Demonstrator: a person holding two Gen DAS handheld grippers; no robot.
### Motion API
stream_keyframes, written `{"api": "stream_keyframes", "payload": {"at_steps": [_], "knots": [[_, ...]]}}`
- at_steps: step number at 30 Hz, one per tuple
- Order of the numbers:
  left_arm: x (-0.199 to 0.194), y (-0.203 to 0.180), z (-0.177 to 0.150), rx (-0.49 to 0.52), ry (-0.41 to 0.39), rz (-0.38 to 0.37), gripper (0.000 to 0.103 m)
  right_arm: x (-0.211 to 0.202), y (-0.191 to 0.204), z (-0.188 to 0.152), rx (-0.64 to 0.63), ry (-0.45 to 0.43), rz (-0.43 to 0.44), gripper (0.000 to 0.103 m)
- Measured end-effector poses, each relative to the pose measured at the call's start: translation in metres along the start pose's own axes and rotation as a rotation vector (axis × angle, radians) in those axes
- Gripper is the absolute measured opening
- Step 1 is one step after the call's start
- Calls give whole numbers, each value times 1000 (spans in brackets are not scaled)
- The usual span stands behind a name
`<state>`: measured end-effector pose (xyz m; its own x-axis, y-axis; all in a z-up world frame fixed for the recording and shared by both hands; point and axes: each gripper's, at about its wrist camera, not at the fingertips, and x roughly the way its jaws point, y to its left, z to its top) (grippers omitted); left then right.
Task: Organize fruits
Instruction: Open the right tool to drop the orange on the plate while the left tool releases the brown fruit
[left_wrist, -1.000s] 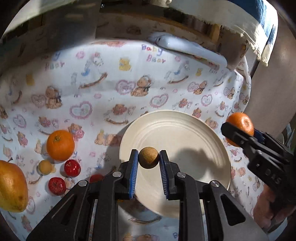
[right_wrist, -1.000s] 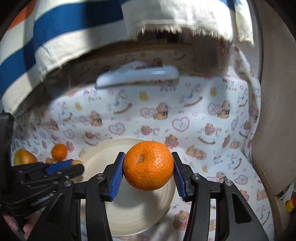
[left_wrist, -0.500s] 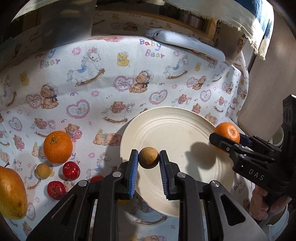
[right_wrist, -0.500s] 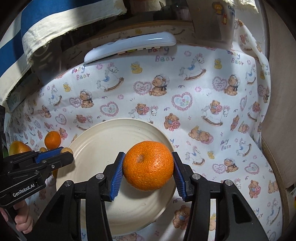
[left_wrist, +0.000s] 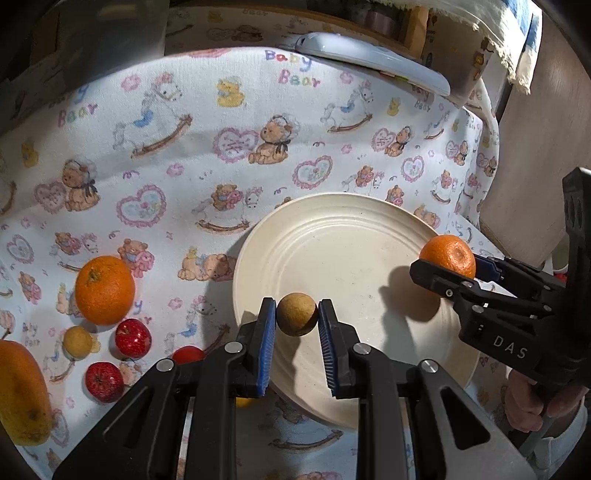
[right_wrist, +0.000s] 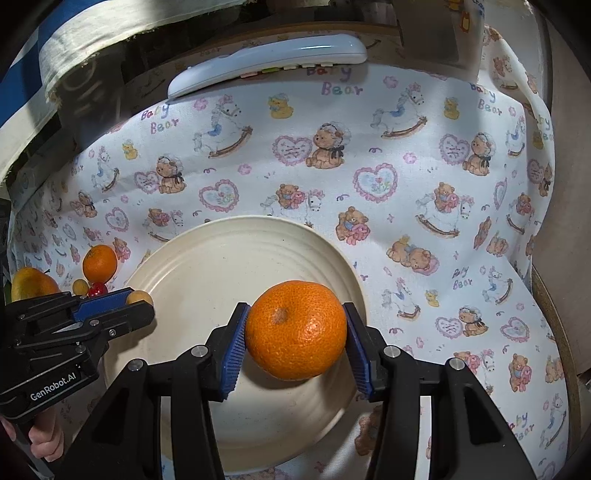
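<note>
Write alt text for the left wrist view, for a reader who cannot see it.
The left gripper holds a small round brown fruit over the near edge of a cream plate, while the right gripper reaches in holding a tangerine. To the left, on a teddy-bear cloth, lie an orange, small red fruits and a yellow-orange fruit.

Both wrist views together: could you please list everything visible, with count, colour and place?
Round ceramic plate: one, cream, on the cloth, nothing resting on it.
Mandarin orange: one, orange, held over the plate.
Small round tan fruit: one, held over the plate's near-left rim.
Loose orange: one, left of the plate.
Small red fruits: three, below that orange.
Small yellow fruit: one, beside them.
Mango: one, yellow-orange, far left.
Remote control: one, white, far edge.
Teddy-bear print cloth: one, covering the table.
Left hand-held gripper: black, blue pads.
Right hand-held gripper: same.
</note>
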<state>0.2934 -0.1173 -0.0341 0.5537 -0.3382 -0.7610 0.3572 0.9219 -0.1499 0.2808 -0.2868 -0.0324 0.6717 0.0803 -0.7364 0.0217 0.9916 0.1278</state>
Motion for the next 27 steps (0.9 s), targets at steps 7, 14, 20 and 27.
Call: {"api": "stream_keyframes", "payload": {"at_steps": [7,14,20,27], "knots": [[5,-2,-1,-4,25,-13,22,5,5,-2,-22,3,-18,51],[10,-10,-3,41,42,17,22,2,6,0,-24,-27,-29,51],[6,-13,-2,62,18,42,30,-2,4,1,-28,-35,-38,52],[-12,-11,-1,46,-35,33,40,-19,0,3,-20,-69,-23,55]]}}
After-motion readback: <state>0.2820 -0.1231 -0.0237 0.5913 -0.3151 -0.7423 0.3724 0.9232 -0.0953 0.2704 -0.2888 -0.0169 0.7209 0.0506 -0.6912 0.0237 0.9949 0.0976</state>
